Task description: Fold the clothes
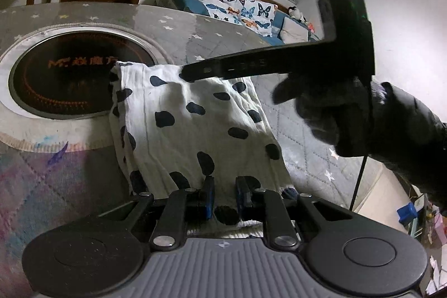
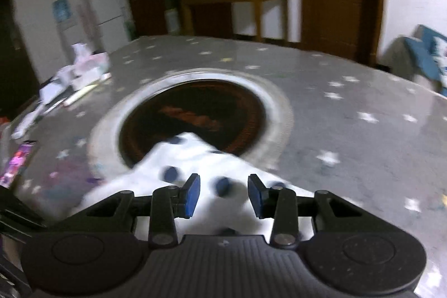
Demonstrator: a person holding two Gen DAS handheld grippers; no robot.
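Star-print tabletop (image 2: 349, 91), spotted cloth (image 1: 195, 124) by its round heater (image 1: 64, 80); left tool (image 1: 225, 193) narrowly parted over cloth, right tool (image 2: 224, 193) released wide above it.

both tongs agape: left (image 1: 225, 196), right (image 2: 224, 198)

Left wrist view: set low behind own tongs (image 1: 225, 196), facing forward across the table (image 1: 229, 38), very near the spotted cloth (image 1: 195, 124); sofa (image 1: 237, 7) and window at 12 to 1 o'clock, other hand's tool (image 1: 279, 63) crossing at 2 o'clock.

Right wrist view: also behind own tongs (image 2: 223, 196), slightly higher, angled down on the table (image 2: 349, 102), motion-blurred; fridge (image 2: 104, 10) at 10 o'clock, door at 1 o'clock.

Shared: round dark inset (image 1: 64, 77) (image 2: 195, 116), cloth (image 2: 201, 166), starred table cover.
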